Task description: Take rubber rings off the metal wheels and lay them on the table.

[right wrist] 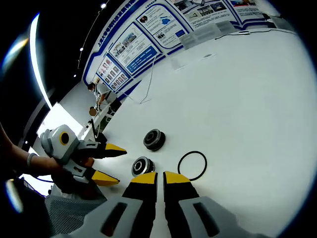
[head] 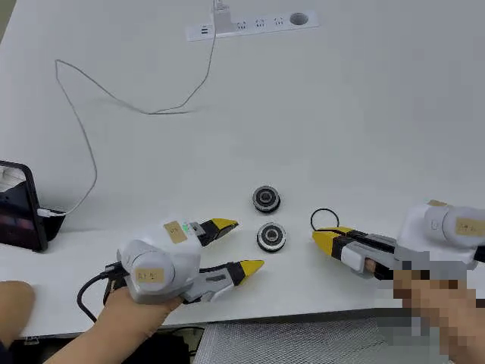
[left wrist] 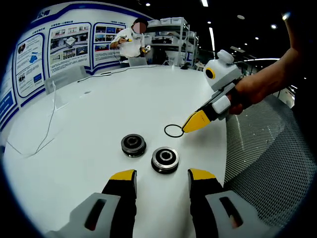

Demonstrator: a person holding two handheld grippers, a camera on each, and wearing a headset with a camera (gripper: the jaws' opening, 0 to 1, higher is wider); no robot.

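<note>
Two metal wheels sat on the white table, back from its near edge: a far wheel and a near wheel, close together but not touching. One black rubber ring lay flat on the table to the right of the wheels, clear of both.

Left gripper: jaws wide apart and empty. The yellow tips pointed toward the near wheel, which lay just beyond the gap with no contact.

Right gripper: jaws drawn together, with nothing pinched between them. The tips were just beside the ring's near edge. Whether they touched it could not be told.

Progress, as judged:
- One ring was off and laid down, so that share of the job looked done.
- In the left gripper view the near wheel showed a bright metal groove, so it was probably the stripped one.
- The far wheel looked darker round its rim and probably still carried its ring. This was not certain at this size.
- If so, one ring was left to peel off and lay on the table, roughly the halfway mark.

Off to the side, well apart from the work, were a power strip at the far edge and a thin white cable running to a dark device at the left.
</note>
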